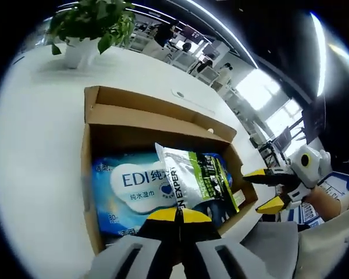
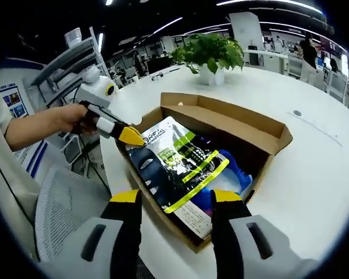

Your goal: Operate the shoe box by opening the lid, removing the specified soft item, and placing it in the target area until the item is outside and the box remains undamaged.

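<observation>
An open cardboard shoe box (image 1: 151,119) (image 2: 221,113) lies on the white table, its lid flap folded back. Inside is a blue wet-wipes pack (image 1: 128,186) (image 2: 235,165) with a white, green and dark soft bag (image 1: 192,174) (image 2: 174,157) on top. My left gripper (image 1: 177,215) (image 2: 131,136) is shut at the bag's near corner by the box rim and appears to pinch it. My right gripper (image 2: 176,197) (image 1: 273,189) stands open at the opposite side of the box, jaws apart and holding nothing.
A potted green plant (image 1: 93,23) (image 2: 209,55) stands on the table (image 1: 41,145) (image 2: 314,174) beyond the box. A grey mesh chair (image 2: 64,215) sits by the table edge. A person's hand and sleeve (image 2: 52,125) hold the left gripper. Office desks lie behind.
</observation>
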The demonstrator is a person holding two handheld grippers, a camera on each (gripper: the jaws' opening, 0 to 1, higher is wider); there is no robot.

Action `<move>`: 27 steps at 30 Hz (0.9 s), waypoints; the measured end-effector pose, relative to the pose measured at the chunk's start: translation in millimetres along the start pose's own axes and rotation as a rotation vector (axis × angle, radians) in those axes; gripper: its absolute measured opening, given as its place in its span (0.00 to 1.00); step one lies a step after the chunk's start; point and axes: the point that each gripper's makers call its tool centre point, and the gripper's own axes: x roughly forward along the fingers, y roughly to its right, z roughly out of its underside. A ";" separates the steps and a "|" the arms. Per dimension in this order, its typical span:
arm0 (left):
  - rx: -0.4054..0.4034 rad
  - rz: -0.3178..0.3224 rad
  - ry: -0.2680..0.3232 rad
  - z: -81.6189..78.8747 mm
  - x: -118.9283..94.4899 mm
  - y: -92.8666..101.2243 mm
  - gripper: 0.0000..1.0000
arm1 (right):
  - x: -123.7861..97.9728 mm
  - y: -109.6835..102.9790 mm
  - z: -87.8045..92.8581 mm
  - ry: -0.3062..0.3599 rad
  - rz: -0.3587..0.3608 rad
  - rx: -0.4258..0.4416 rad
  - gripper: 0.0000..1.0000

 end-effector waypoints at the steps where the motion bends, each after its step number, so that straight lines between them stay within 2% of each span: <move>1: 0.000 -0.001 0.001 0.1 -0.1 -1.0 0.00 | 3.6 0.4 -0.6 -0.009 -0.002 -0.002 0.44; 15: 0.005 -0.009 0.022 0.0 -5.6 -13.3 0.00 | 40.6 17.6 -2.7 -0.096 0.015 0.057 0.41; 27: 0.017 -0.004 0.032 0.3 -2.7 -16.0 0.00 | 57.5 27.5 -5.7 -0.112 0.025 0.102 0.39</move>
